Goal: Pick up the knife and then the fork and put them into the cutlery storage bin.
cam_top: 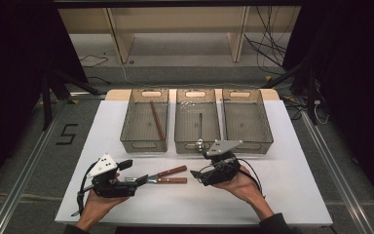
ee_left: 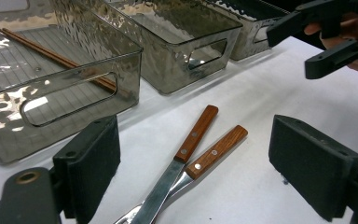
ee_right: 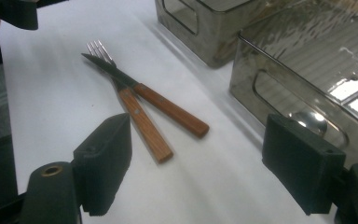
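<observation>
Between the two grippers: a knife (cam_top: 168,172) and a fork (cam_top: 171,180) with wooden handles lie crossed on the counter (cam_top: 282,195), blade and tines pointing to the left hand-held gripper (cam_top: 139,181), handles towards the right hand-held gripper (cam_top: 194,174).
Nearness: knife tip and fork tines just at the left hand-held gripper; handle ends near the right one.
Counter: white; three clear bins in a row behind, left bin (cam_top: 144,120) holding chopsticks (cam_top: 157,120), middle bin (cam_top: 197,121) holding a spoon (cam_top: 200,141), right bin (cam_top: 247,119).
Room: dark, grey floor, wooden shelf behind, loose cables.
Left hand-held gripper: jaws wide apart, nothing between them.
Right hand-held gripper: jaws wide apart, holding nothing.
</observation>
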`<state>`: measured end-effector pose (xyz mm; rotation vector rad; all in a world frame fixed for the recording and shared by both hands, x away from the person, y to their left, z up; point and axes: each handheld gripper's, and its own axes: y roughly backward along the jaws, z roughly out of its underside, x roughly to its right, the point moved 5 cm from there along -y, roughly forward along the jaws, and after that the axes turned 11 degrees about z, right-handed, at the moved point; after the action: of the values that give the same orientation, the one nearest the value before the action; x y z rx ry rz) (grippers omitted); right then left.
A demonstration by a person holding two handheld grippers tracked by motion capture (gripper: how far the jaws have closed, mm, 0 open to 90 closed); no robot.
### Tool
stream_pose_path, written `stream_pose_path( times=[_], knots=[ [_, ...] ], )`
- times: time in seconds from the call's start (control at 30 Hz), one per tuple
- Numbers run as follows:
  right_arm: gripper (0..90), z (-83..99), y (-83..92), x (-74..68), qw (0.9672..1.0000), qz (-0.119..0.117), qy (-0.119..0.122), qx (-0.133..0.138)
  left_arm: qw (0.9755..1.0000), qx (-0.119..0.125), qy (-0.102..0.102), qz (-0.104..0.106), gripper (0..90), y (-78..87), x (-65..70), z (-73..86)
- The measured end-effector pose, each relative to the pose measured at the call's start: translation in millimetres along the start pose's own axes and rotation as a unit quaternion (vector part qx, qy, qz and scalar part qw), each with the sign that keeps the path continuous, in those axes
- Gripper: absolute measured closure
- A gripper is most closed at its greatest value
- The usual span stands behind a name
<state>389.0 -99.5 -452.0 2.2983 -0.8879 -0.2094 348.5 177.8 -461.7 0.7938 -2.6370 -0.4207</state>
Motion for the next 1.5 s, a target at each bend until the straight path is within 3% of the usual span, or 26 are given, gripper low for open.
stream_pose_path(
  times=[0.33, 0.57, 0.83, 1.03, 1.1, 1.33, 1.4, 1.43, 1.5],
  knots=[
    [26.9, -18.9, -32.8, -5.8, 0.9976, -0.013, 0.050, -0.046, 1.0000, 0.004, -0.003, 0.000, 15.9, 0.9, 0.8, 2.9],
    [28.8, -26.3, -54.8, -15.1, 0.9924, -0.035, 0.088, -0.079, 0.9999, 0.009, -0.005, 0.001, 15.9, 3.7, 0.6, 3.6],
    [30.7, -34.6, -77.4, -26.2, 0.9836, -0.049, 0.130, -0.114, 1.0000, 0.002, -0.008, 0.003, 15.9, 3.7, 2.9, 6.1],
    [32.0, -36.2, -90.9, -28.8, 0.9787, -0.054, 0.145, -0.135, 0.9999, 0.011, -0.009, 0.000, 15.9, 5.2, 3.2, 5.4],
    [33.1, -35.6, -94.0, -29.2, 0.9756, -0.054, 0.156, -0.145, 0.9999, 0.013, -0.009, 0.001, 15.9, 5.6, 3.6, 5.0],
    [37.0, -33.3, -105.4, -32.2, 0.9702, -0.063, 0.172, -0.159, 0.9999, 0.013, -0.009, 0.000, 15.9, 5.8, 3.3, 5.1],
    [39.0, -32.7, -107.0, -31.9, 0.9669, -0.065, 0.178, -0.170, 0.9999, 0.012, -0.010, -0.001, 15.9, 5.9, 2.8, 5.3],
    [39.2, -32.6, -108.9, -32.7, 0.9678, -0.065, 0.176, -0.167, 0.9999, 0.011, -0.009, -0.001, 15.9, 5.7, 2.8, 5.5],
    [40.1, -33.1, -109.8, -33.7, 0.9657, -0.069, 0.175, -0.179, 0.9999, 0.011, -0.008, -0.001, 15.9, 5.3, 2.8, 5.7]
  ],
)
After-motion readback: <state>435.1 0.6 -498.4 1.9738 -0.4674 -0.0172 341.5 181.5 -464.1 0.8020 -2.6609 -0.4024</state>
